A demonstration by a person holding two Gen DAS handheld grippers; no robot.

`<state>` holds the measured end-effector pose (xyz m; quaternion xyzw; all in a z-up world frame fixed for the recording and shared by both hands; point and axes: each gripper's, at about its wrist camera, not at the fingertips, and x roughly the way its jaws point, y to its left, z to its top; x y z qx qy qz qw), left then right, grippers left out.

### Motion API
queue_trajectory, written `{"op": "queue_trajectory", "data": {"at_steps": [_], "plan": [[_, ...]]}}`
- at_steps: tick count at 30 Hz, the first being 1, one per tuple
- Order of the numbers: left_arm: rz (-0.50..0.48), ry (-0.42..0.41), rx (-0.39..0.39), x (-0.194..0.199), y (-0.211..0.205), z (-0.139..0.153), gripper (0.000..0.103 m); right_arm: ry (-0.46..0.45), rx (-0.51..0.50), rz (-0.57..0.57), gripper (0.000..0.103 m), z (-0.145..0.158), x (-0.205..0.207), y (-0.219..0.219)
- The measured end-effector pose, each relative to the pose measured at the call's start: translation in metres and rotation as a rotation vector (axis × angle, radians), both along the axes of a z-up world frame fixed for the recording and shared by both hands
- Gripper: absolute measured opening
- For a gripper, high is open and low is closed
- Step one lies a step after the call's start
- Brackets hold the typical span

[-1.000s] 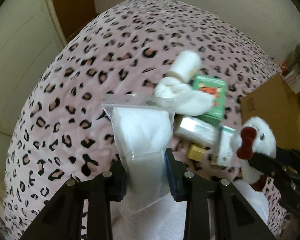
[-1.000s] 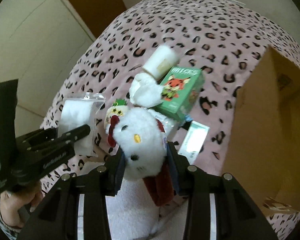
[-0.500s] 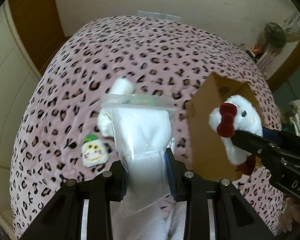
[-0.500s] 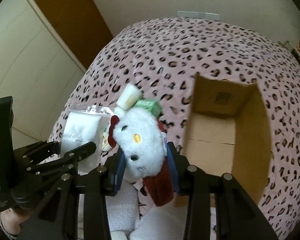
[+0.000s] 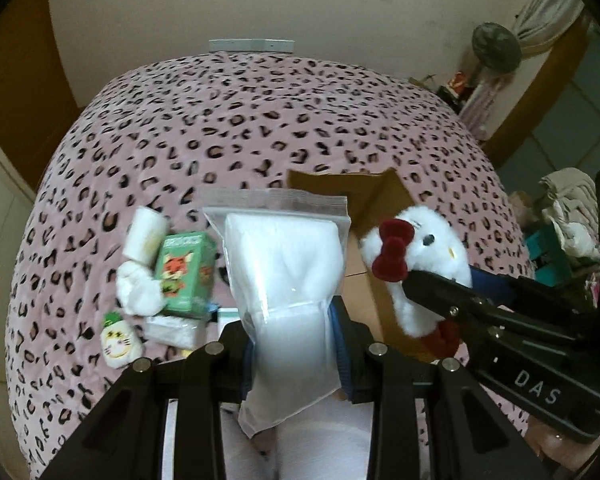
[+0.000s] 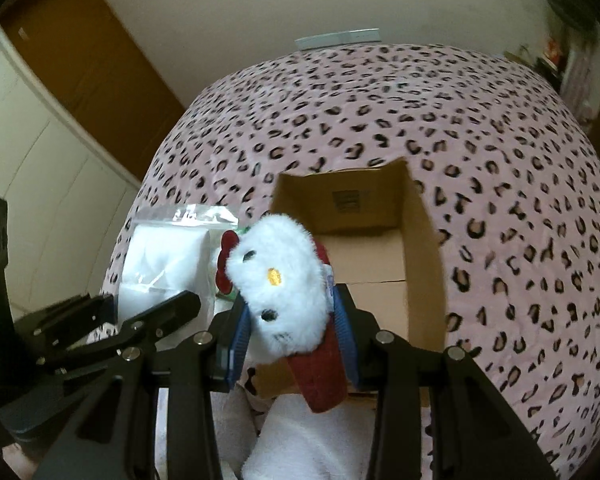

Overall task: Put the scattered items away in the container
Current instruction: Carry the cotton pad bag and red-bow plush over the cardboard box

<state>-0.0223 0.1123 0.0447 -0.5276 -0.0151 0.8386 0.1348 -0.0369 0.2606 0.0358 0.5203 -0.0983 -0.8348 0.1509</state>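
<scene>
Cardboard box [image 6: 380,248] sits open on the leopard-print bed [image 6: 500,160], apparently empty. Left gripper [image 5: 292,340] fingers clamp a zip bag of white padding [image 5: 288,268]; right gripper [image 6: 292,340] fingers clamp a white plush cat [image 6: 280,280]. Both point steeply down, just short of the box. Green carton [image 5: 184,272], white roll [image 5: 146,234] and small plush [image 5: 118,346] remain scattered.

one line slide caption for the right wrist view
Right gripper clamps a white plush cat before the open cardboard box; beside it, left gripper holds a clear zip bag.
</scene>
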Motion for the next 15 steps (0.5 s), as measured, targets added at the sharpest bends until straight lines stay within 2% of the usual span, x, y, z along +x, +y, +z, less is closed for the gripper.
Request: {"op": "queue_trajectory", "data": {"at_steps": [7, 15], "plan": [[-0.015, -0.015, 0.033, -0.006, 0.033, -0.004, 0.032, -0.010, -0.044, -0.126, 0.040, -0.001, -0.007, 0.038], [-0.005, -0.051, 0.057, -0.012, 0.053, -0.017, 0.032, -0.025, -0.026, -0.151, 0.040, -0.008, -0.005, 0.052]]}}
